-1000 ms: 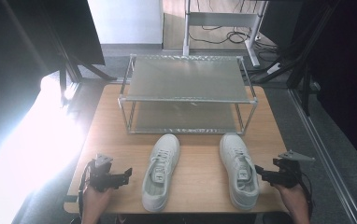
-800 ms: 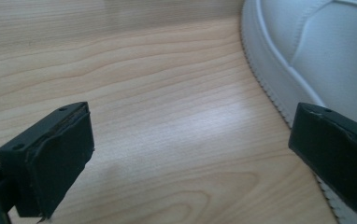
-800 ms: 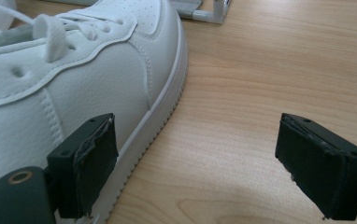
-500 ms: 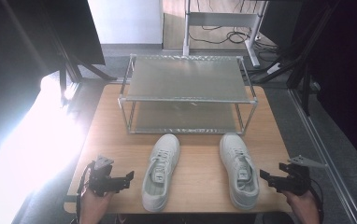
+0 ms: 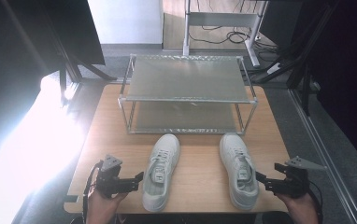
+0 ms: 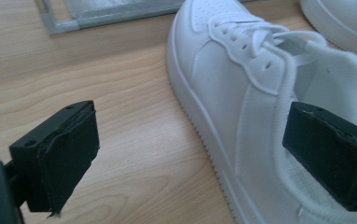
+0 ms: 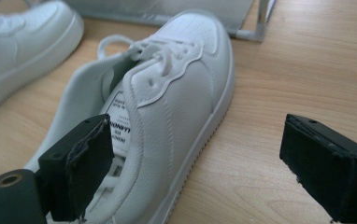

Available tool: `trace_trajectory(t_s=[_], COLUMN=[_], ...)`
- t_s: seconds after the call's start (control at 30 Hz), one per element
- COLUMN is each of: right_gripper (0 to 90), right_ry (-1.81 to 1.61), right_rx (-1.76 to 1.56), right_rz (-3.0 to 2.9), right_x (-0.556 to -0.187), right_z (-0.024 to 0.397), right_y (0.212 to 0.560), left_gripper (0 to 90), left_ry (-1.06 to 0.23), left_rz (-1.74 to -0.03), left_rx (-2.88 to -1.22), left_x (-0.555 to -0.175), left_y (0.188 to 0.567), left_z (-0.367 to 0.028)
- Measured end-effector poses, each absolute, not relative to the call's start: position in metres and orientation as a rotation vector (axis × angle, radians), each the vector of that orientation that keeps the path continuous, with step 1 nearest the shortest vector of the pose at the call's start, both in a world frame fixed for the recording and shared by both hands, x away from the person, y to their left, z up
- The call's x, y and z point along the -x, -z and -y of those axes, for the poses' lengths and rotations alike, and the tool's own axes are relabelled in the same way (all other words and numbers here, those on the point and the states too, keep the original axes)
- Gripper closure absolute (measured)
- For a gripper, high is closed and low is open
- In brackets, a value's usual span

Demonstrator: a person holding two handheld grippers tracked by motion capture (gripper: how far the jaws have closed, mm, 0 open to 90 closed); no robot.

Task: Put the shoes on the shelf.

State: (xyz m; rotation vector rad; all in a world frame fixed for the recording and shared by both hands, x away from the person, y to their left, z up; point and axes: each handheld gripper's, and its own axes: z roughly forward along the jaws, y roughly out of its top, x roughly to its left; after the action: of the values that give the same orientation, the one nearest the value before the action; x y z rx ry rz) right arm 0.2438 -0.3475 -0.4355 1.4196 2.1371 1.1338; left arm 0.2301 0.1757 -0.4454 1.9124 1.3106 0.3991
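While two white lace-up sneakers lie side by side on the light wooden desk (image 5: 200, 196), a black gripper is held just outside each of them. The left white sneaker (image 5: 161, 170) is seen near the front edge of the desk, with its toe turned toward the grey metal two-level shoe rack (image 5: 186, 93) that stands farther back. The right white sneaker (image 5: 238, 169) is placed the same way, a little apart from the first. The left gripper (image 5: 138, 177) is held in a hand (image 5: 103, 205) at the left shoe's heel side; in the left gripper view its fingers (image 6: 60, 156) are spread wide, nothing is pinched between them, and the shoe's side is seen between the two pads but is not pressed. The right gripper (image 5: 260, 178) is held just beside the heel of the right shoe. Its fingers (image 7: 81, 165) are also spread wide and have just been closing a little; the right shoe's heel part is seen near one pad, and bare desk is seen between the pads.
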Motion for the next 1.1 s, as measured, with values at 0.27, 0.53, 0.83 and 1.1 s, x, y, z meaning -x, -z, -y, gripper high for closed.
trace_trajectory(t_s=[0.27,0.53,0.83,1.1], right_gripper=[13.0,22.9,49.1,70.5], right_ry=[-1.111,-1.048,-0.993,-0.849], right_rx=[-1.408,-1.427,-1.470,-1.468], right_rz=[-2.163,-2.211,-2.234,-2.238], right_x=[-0.252,-0.265,-0.277,-0.278], right_z=[0.335,0.318,0.310,0.305], right_y=[0.439,0.449,0.455,0.453], left_gripper=[8.5,13.8,22.0,50.5], left_ry=[-0.394,-0.380,-0.382,-0.315], left_rz=[-1.300,-1.270,-1.302,-1.280], left_rx=[-1.931,-1.998,-2.009,-2.006], left_x=[-0.239,-0.249,-0.260,-0.260], left_y=[0.450,0.461,0.469,0.470], left_z=[-0.162,-0.142,-0.131,-0.124])
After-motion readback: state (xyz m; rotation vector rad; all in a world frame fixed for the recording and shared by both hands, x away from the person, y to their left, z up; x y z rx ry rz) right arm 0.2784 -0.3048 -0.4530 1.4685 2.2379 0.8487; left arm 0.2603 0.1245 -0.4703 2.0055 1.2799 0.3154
